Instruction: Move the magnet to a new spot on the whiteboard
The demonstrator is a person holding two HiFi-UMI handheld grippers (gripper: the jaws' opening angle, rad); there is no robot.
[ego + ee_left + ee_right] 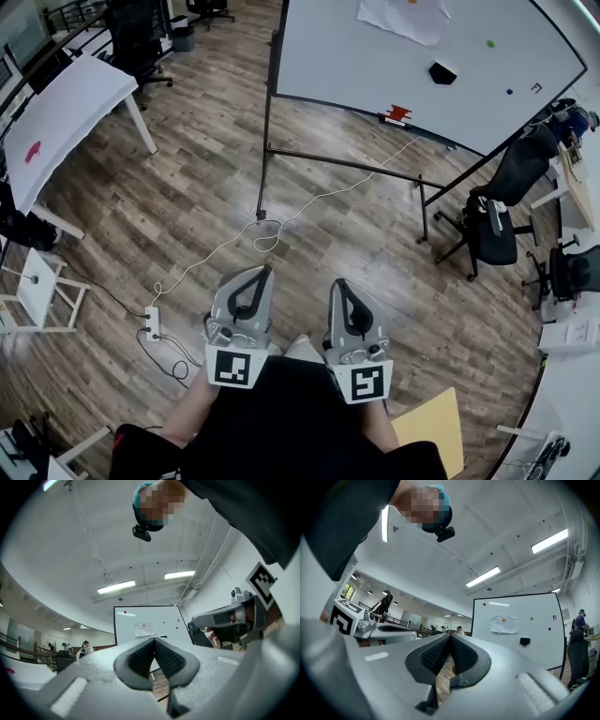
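Note:
The whiteboard (375,52) stands on a wheeled frame well ahead of me, across bare wood floor. On it are a green magnet (489,43), a blue magnet (509,92), a black eraser (442,72) and a sheet of paper (405,19). The right gripper view also shows a red magnet (484,604) and an orange magnet (504,619) on the paper. My left gripper (265,271) and right gripper (336,284) are side by side close to my body, far from the board. Both are shut with nothing between the jaws.
A red object (398,113) lies on the board's tray. A white table (66,103) stands at the left, office chairs (492,225) at the right. A power strip (152,323) and its cable lie on the floor ahead. People stand far off (86,647).

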